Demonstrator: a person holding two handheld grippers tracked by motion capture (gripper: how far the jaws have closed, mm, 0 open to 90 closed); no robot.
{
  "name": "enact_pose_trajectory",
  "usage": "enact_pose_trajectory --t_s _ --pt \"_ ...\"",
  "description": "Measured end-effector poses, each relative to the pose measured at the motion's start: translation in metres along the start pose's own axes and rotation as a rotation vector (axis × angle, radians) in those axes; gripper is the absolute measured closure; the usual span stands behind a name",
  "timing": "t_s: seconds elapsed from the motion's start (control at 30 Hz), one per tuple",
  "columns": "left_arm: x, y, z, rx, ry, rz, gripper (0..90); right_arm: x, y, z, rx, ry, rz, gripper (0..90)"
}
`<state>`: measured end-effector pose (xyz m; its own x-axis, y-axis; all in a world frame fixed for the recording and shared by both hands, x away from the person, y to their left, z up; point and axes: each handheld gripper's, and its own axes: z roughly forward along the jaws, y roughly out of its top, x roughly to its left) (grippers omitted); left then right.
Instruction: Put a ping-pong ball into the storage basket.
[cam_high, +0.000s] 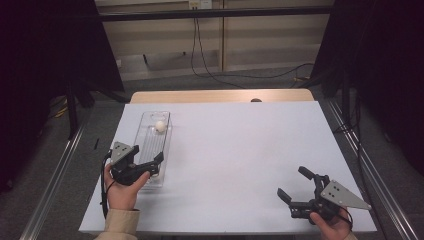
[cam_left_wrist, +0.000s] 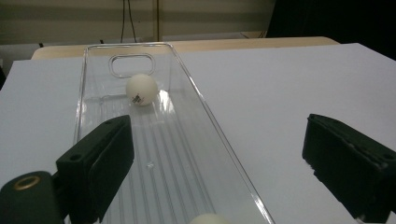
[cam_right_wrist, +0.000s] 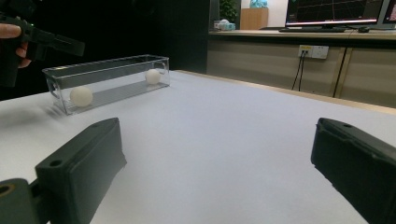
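With the left gripper (cam_high: 159, 162) spread wide over the tray's (cam_left_wrist: 88, 84) near end, nothing pinched, the near ball (cam_left_wrist: 208, 219) just below its fingers could roll if bumped (right gripper (cam_high: 296, 184) also gapes, idle).

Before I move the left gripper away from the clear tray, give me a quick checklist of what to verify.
1. Left gripper jaws open with nothing between the pads: ok.
2. Near ball lies inside the clear tray, at the end below the left gripper: ok.
3. Far ball lies in the tray's other end, apart from the near one: ok.
4. Tray sits flat and upright on the white table: ok.
5. Right gripper open, holding nothing, well away from the tray: ok.
6. Near ball at rest, not rolling: cannot tell.
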<state>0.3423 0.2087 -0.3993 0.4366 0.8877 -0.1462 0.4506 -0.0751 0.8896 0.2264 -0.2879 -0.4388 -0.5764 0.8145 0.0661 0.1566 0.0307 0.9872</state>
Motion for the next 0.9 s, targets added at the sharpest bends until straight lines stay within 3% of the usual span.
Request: enact_pose_trajectory --t_s 0.73,0.9 --pt "-0.009 -0.012 -0.010 -0.043 -0.052 0.016 4.8 0.000 0.000 0.000 0.001 0.001 0.003 1.9" --pt "-0.011 -0.014 -0.013 -0.046 -0.055 0.038 4.8 0.000 0.000 0.000 0.002 0.002 0.001 1.8"
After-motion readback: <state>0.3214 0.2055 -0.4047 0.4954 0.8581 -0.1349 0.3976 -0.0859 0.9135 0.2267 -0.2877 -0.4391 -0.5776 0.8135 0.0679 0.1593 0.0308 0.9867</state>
